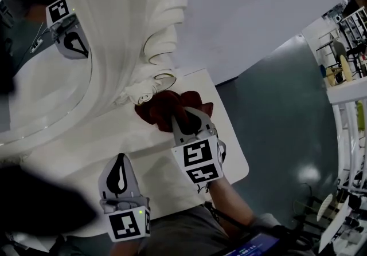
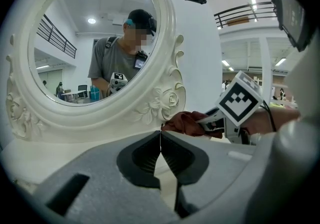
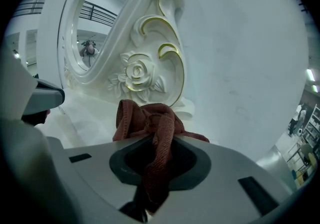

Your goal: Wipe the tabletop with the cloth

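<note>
From the head view: grips the dark red cloth (image 1: pixel 163 109) in the right gripper (image 1: pixel 184 118) at centre frame. Sits bunched on the white tabletop (image 1: pixel 232 154), tight against the foot of the carved mirror frame (image 1: pixel 143 37). Lies just beyond the jaw tips, toward the upper left, as a crumpled wad with no clear long axis. Probably calls for a drag back toward the lower right, where bare surface opens up. Places the left gripper (image 1: pixel 119 160) at lower left, well apart from the wad, so clearly the farther of the two.

From the left gripper view: closes tip to tip at lower centre, with nothing pinched between. Looks past them to the wad at centre right, beside the rose carving (image 2: pixel 167 100), with the other tool's marker cube just right of it. Fills the upper left with the oval mirror (image 2: pixel 100 37).

From the right gripper view: clamps narrow on a twisted strand running down through the jaw gap at lower centre. Leaves the rest of the fabric heaped just above the tips, resting on the table below the gilded rose.
</note>
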`<state>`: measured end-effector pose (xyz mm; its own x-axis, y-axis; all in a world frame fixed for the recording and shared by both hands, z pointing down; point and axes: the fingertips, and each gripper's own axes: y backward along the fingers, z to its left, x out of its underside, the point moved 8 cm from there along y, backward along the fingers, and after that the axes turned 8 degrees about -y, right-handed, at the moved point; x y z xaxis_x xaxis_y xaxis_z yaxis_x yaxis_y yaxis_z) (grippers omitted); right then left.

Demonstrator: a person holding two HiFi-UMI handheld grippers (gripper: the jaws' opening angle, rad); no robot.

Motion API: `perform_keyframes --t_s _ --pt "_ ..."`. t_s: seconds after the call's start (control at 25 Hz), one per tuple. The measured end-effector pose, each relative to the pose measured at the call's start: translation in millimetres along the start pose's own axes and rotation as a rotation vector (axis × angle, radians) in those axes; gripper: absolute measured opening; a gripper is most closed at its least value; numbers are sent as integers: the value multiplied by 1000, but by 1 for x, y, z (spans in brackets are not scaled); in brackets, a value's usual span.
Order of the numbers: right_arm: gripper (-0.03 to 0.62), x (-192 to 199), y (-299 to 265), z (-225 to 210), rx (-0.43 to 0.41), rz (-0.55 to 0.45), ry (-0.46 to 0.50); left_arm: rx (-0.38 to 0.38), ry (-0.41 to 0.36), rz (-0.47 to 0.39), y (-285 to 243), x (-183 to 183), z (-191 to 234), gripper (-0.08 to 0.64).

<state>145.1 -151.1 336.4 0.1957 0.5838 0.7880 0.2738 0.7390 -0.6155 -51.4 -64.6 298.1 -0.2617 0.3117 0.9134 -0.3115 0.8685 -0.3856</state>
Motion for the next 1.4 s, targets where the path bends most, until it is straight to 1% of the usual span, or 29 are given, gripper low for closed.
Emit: perform_keyframes --t_s 0.16,0.36,0.64,0.8,0.92,1.12,1.2,1.4 --pt "72 3 5 -13 31 -1 -31 11 -7 -4 -1 -3 -5 16" --pt "72 9 15 -33 104 -4 -53 24 -14 -8 -1 -6 -11 15" --pt "72 23 38 -73 248 1 -90 43 -16 -35 3 -7 -19 16" --pt "72 24 60 -82 314 -19 -82 54 -17 -53 13 -7 -24 16" --pt "72 24 73 -80 353 -36 -68 59 -16 -73 23 -2 -25 15" --pt "72 16 104 -63 402 -91 -41 42 -12 -111 53 4 -18 15" --pt "72 14 117 -52 406 -120 -27 28 -7 -127 70 9 -16 16" --pt "72 24 129 -20 377 -181 39 -37 18 -175 100 41 -14 16"
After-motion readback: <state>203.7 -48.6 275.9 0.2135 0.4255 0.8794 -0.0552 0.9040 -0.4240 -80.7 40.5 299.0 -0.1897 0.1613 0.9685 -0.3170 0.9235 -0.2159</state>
